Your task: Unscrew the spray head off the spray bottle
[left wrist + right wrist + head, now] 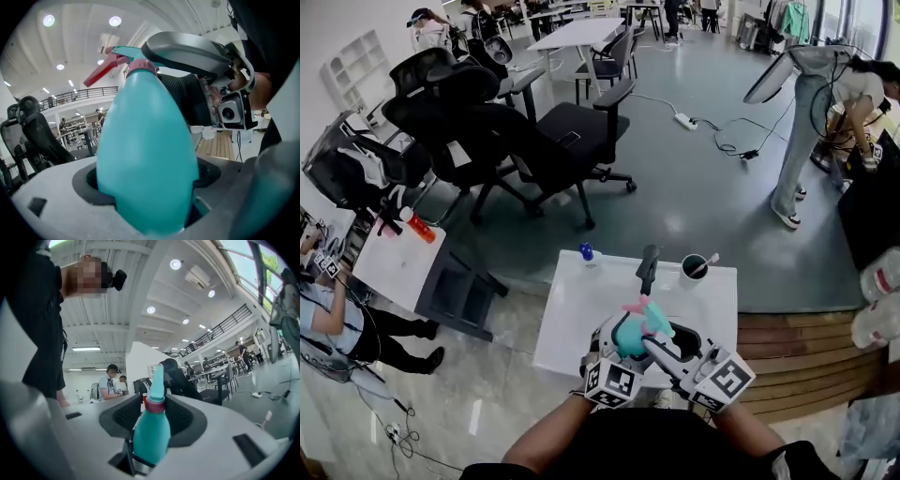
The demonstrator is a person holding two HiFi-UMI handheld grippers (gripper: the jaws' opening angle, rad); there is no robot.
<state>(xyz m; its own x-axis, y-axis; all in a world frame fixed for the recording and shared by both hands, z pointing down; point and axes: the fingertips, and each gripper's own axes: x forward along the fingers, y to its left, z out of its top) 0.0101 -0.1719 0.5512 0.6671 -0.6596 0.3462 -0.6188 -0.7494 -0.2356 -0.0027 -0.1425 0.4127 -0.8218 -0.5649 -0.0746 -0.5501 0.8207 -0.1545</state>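
White surface (581, 309) below. Left hand-held gripper (149, 197) clamps the teal spray bottle (150, 136); right hand-held gripper (154, 414) stands wide around its spray head (156, 380), seemingly not pinching. Head not yet off.

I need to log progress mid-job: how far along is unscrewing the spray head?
Done: the spray bottle is clamped in the left hand-held gripper. In hand: the right hand-held gripper has its jaws either side of the pink collar, not clearly pressing. Left: the spray head still sits on the neck and needs twisting free.
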